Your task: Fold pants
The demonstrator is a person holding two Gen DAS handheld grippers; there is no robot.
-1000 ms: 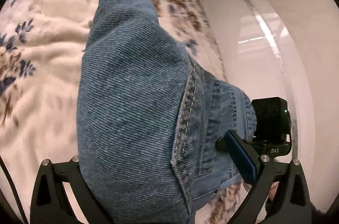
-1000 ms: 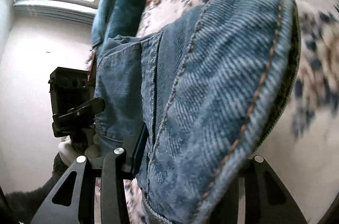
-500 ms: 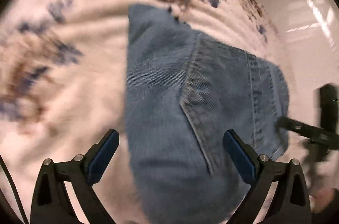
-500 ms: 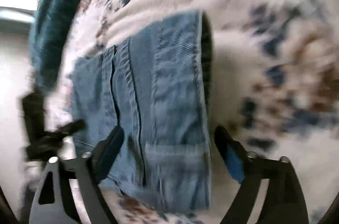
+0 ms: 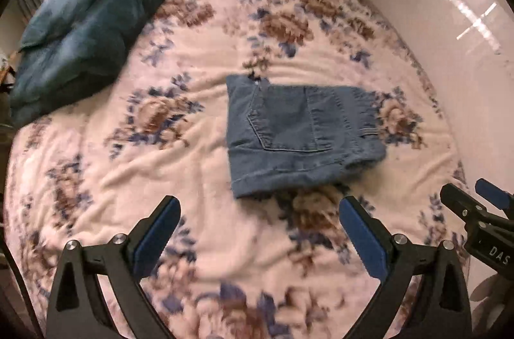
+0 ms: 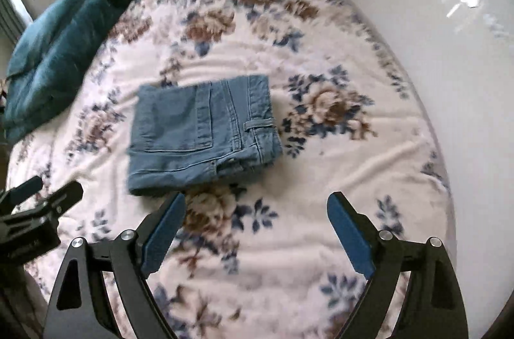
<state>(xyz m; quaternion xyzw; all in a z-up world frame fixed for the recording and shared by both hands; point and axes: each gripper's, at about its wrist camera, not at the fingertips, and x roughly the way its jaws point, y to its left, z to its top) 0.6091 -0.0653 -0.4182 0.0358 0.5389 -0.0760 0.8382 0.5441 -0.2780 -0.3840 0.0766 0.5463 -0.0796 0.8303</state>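
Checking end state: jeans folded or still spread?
Folded. The jeans lie as a compact rectangle on the floral blanket, back pocket up, layered edges at the near side. Both grippers open, clear of them.

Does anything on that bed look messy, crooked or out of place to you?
Nothing serious. The folded jeans lie flat on the flowered blanket, though the layers at their right end bunch a little and the stack sits slightly askew. A dark teal cover is heaped loosely at the far left. Both grippers, left and right, are open and empty.
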